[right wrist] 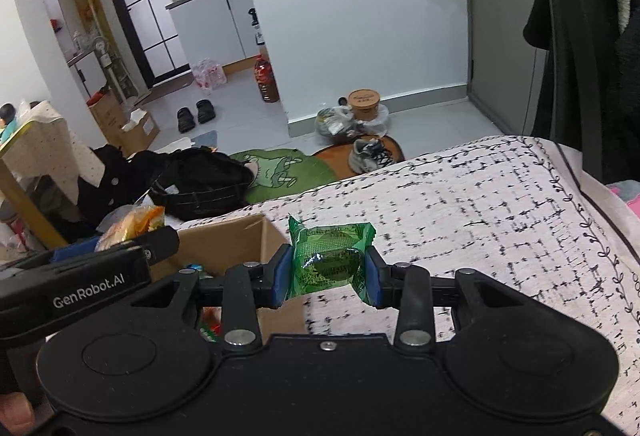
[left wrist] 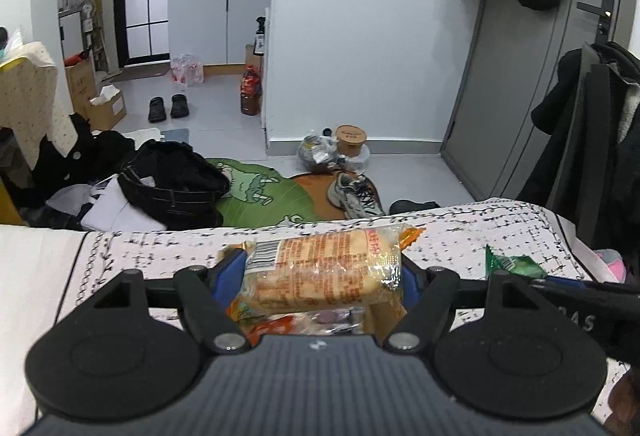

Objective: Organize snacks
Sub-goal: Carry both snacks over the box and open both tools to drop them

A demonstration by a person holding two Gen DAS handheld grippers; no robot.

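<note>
My left gripper [left wrist: 322, 272] is shut on a clear-wrapped orange bread pack [left wrist: 320, 270] and holds it above an open cardboard box [left wrist: 380, 318] with other snack packs inside. My right gripper [right wrist: 326, 272] is shut on a small green wrapped snack [right wrist: 330, 260], held just right of the same box [right wrist: 236, 244] above the bed cover. The green snack also shows at the right of the left wrist view [left wrist: 512, 264]. The bread pack [right wrist: 132, 222] and the left gripper body [right wrist: 80, 280] show at the left of the right wrist view.
The box sits on a bed with a white black-patterned cover [right wrist: 500, 215]. Beyond the bed's edge the floor holds black clothes [left wrist: 172, 179], a green mat [left wrist: 256, 195], a sneaker [left wrist: 354, 193] and bags. A dark coat [right wrist: 592, 55] hangs at the right.
</note>
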